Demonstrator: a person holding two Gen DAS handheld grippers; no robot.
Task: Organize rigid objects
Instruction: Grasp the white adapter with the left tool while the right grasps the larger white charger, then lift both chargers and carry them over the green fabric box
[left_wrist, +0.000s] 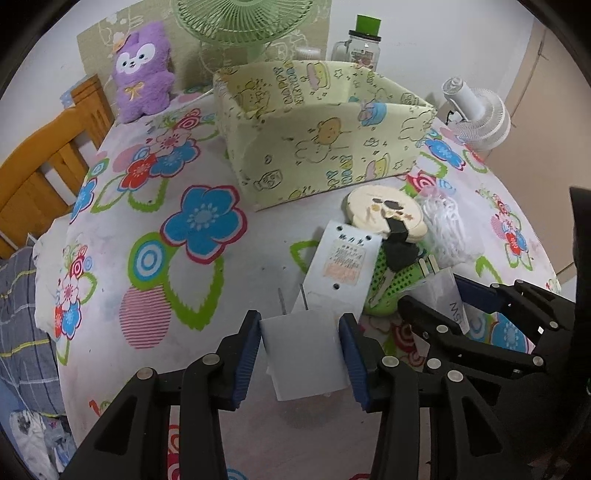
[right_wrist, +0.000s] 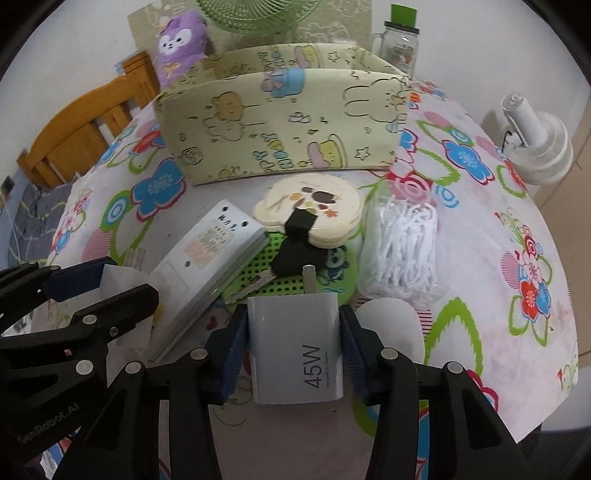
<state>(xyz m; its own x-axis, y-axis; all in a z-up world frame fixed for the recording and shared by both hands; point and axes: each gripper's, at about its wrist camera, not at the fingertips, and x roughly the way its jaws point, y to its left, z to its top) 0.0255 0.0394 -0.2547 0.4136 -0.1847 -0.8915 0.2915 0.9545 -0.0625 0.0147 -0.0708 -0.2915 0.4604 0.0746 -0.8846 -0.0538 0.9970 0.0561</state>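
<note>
Left wrist view: left gripper (left_wrist: 300, 354) pinching a white charger (left_wrist: 303, 354) by its sides, prongs forward, above the floral tablecloth (left_wrist: 207, 258). Right wrist view: right gripper (right_wrist: 293, 354) clamped on a grey 45W charger (right_wrist: 295, 350), low over the cloth near a white mouse (right_wrist: 393, 325). Beyond: power strip (right_wrist: 207, 273), green mat (right_wrist: 258, 266), cream round case (right_wrist: 314, 206), yellow-green storage box (right_wrist: 280, 136).

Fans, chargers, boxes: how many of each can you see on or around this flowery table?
Fans: 2, the green fan and the white fan.
White chargers: 2, one in the left gripper, the 45W charger in the right gripper.
Cartoon-print storage box: 1.
Total: 5.
</note>
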